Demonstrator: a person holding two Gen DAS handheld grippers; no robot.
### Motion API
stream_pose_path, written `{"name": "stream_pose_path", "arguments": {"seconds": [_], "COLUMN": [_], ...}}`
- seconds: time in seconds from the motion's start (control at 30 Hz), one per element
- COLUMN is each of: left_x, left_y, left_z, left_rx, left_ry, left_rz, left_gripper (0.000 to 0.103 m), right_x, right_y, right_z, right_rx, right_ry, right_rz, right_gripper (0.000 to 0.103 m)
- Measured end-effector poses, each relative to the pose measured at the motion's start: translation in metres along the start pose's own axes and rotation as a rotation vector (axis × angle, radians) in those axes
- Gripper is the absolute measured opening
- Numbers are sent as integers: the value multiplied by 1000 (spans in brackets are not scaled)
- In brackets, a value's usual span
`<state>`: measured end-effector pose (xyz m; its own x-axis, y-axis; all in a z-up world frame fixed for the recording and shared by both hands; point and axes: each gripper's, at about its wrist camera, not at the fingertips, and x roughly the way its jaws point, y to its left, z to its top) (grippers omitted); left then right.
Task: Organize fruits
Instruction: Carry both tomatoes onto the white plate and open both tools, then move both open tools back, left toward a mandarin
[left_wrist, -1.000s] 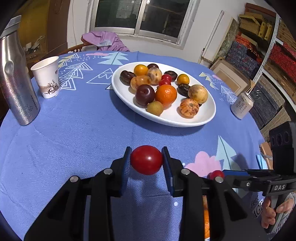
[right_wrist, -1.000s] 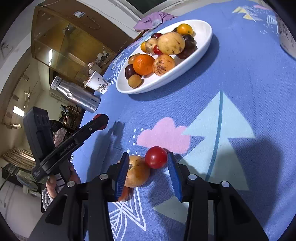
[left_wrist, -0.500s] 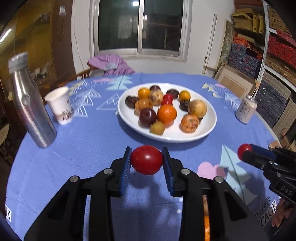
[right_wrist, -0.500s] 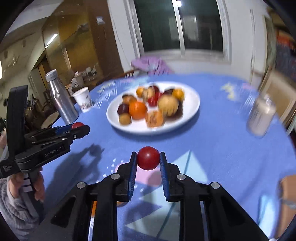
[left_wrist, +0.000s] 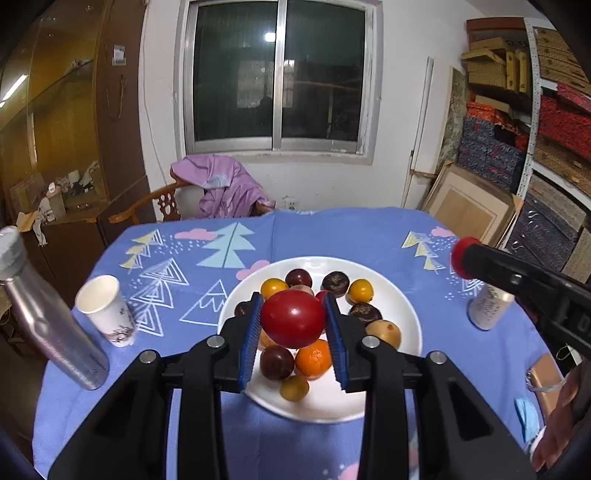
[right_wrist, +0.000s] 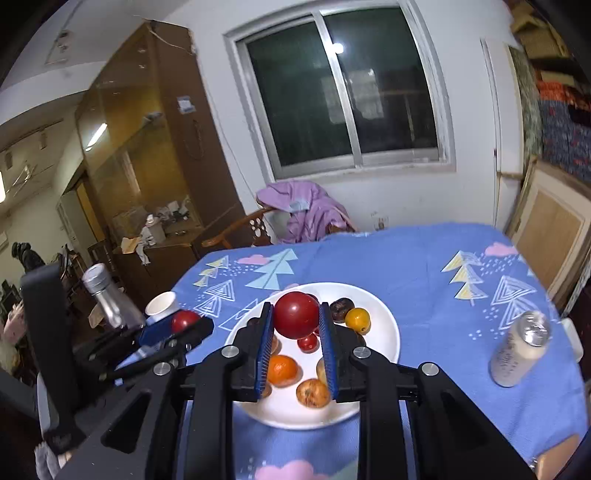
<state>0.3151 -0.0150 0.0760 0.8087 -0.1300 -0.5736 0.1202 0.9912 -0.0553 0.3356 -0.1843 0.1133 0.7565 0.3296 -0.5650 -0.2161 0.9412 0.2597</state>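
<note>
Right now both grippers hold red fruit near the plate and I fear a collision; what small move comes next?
Probably lower the left gripper first, setting its red fruit onto bare white plate near the rim, while the right gripper waits with its red fruit.

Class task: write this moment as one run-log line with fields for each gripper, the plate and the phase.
left gripper: shut on tomato | right gripper: shut on red fruit | plate: holds mixed fruit | phase: both carrying over plate

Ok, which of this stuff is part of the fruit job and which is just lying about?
Job:
- red tomato in left gripper
- red tomato in right gripper
- white plate of fruit

Lying about:
- steel bottle
- paper cup
- drink can
- purple jacket on the chair
</note>
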Motion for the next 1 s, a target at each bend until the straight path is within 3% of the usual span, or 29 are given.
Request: {"name": "stream_pose_path", "arguments": {"seconds": [0.27,0.43,0.53,0.67,0.83,1.0], "left_x": [108,129,129,119,81,18], "left_y": [11,8,11,22,23,22], "left_z": [-16,-24,-25,-25,-30,-47], "left_rx": [-36,-8,-21,-82,-58,4], "left_ry": [151,160,162,145,100,47], "left_rz": [-1,5,10,-1,21,75], "left_gripper": [32,33,44,74,80,92], "right_x": [128,157,164,155,100,6], "right_y": [-27,-27,-30,-39,-31,-10], "right_z": [-20,-32,-36,-33,-16,-13], "right_rx": [51,44,49,96,95,53], "right_ry": [238,305,316,292,190,34], "right_rz": [-53,-79,-92,-76,-31,24], "right_gripper": [25,25,27,33,39,60]}}
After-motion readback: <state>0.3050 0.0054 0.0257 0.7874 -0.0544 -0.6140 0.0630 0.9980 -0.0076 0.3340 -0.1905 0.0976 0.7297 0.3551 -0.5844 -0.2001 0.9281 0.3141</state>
